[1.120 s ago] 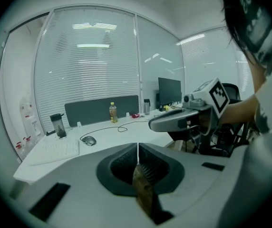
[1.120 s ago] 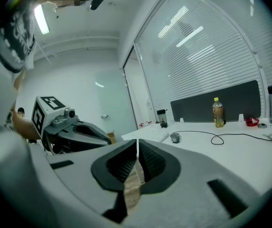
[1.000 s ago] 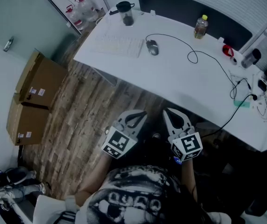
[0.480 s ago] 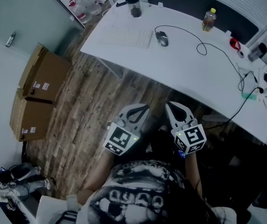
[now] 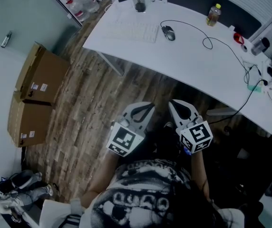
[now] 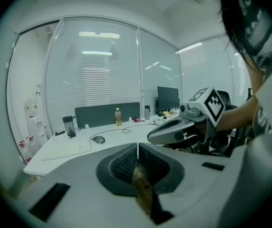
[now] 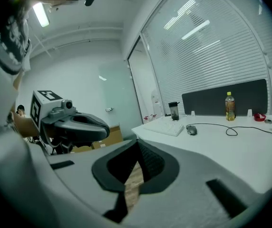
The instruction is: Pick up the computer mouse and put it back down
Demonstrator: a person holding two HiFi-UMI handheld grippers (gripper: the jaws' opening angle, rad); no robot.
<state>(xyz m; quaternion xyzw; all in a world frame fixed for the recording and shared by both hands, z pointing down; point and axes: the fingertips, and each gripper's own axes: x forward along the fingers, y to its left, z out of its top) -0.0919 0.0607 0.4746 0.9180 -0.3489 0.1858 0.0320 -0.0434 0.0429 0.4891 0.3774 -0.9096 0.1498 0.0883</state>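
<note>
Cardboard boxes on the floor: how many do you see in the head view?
2. One cardboard box sits left of the desk; the second box touches it, lower in the head view. More may be hidden.

Dim, bluish — fisheye-warped edges

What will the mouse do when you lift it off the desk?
The mouse looks small and rounded, so it is probably light but maybe slippery. Its cable lies in a loose loop, so it is likely floppy and may drag and tug a bit.
</note>
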